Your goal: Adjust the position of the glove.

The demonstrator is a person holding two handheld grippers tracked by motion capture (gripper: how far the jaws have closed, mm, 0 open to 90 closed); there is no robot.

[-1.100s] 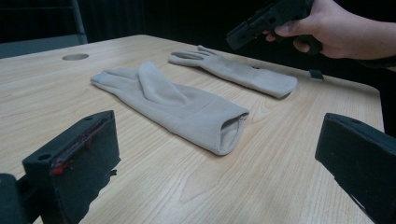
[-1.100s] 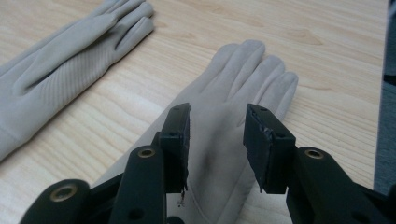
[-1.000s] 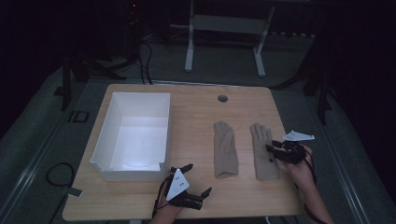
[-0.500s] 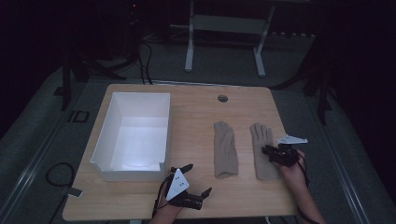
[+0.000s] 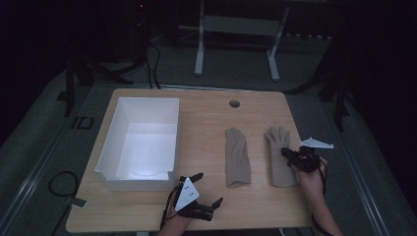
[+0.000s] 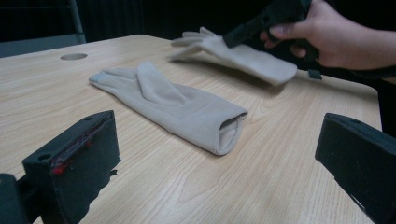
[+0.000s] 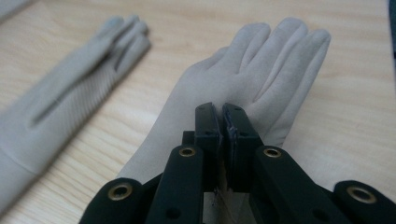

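So there are two beige gloves on the wooden tabletop point(image 5: 206, 113), lying side by side with their fingertips pointing away from the person. The right claw point(image 5: 286, 153) has just been closing and is now clenched on the right glove point(image 5: 280, 157), pinching the fabric around the palm. In the right gripper view the two black jaws sit pressed together with a bit of cloth caught between them and the glove's fingers point(image 7: 280, 51) fanned out past the tips. In the left gripper view that same glove point(image 6: 243, 56) looks lifted a little off the wood at the cuff end, with the person's hand point(image 6: 327, 37) wrapped around the gripper behind it.

The other glove point(image 5: 237, 157) lies flat just left of it, untouched, cuff opening toward the person.

The left claw point(image 5: 206, 189) sits at the near edge of the tabletop, just in front of the white box point(image 5: 142, 142), jaws spread wide and nothing between them. Its own view looks across the wood at the flat glove point(image 6: 173, 107).

The box takes up the left half of the tabletop, well apart from both gloves.
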